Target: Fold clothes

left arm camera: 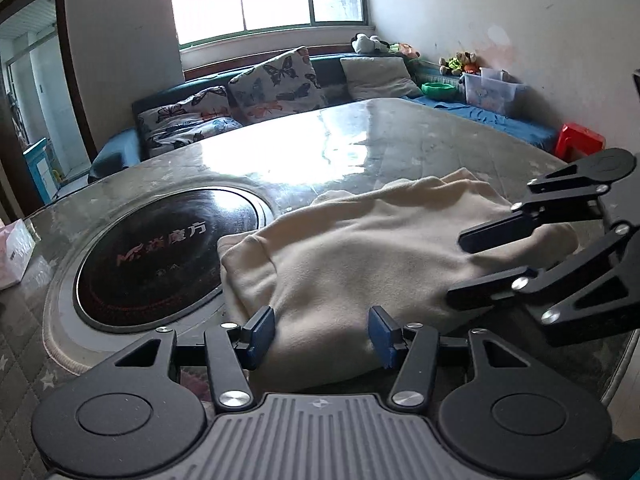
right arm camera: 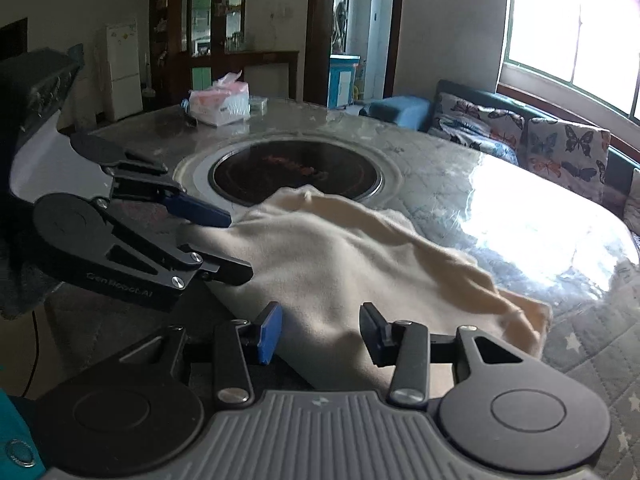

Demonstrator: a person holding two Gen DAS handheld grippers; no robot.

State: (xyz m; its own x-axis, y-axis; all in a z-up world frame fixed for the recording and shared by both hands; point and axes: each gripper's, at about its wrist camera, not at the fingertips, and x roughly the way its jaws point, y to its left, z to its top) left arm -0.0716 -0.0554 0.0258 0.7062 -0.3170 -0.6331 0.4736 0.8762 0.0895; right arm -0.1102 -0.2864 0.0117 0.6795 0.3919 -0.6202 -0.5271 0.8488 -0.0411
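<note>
A cream fleece garment (left arm camera: 360, 248) lies folded in a thick bundle on the marble table; it also shows in the right wrist view (right arm camera: 352, 264). My left gripper (left arm camera: 322, 334) is open, its blue-padded fingers astride the garment's near edge. My right gripper (right arm camera: 320, 336) is open too, fingers astride the near edge at the other end. Each gripper shows in the other's view: the right one (left arm camera: 464, 268) at the right, the left one (right arm camera: 236, 244) at the left, both open over the cloth.
A round black induction hob (left arm camera: 160, 252) is sunk in the table (left arm camera: 400, 140) just left of the garment. A tissue pack (right arm camera: 220, 104) stands at the table's far side. A sofa with butterfly cushions (left arm camera: 276, 80) lines the wall. A red stool (left arm camera: 580, 142) stands beyond the table.
</note>
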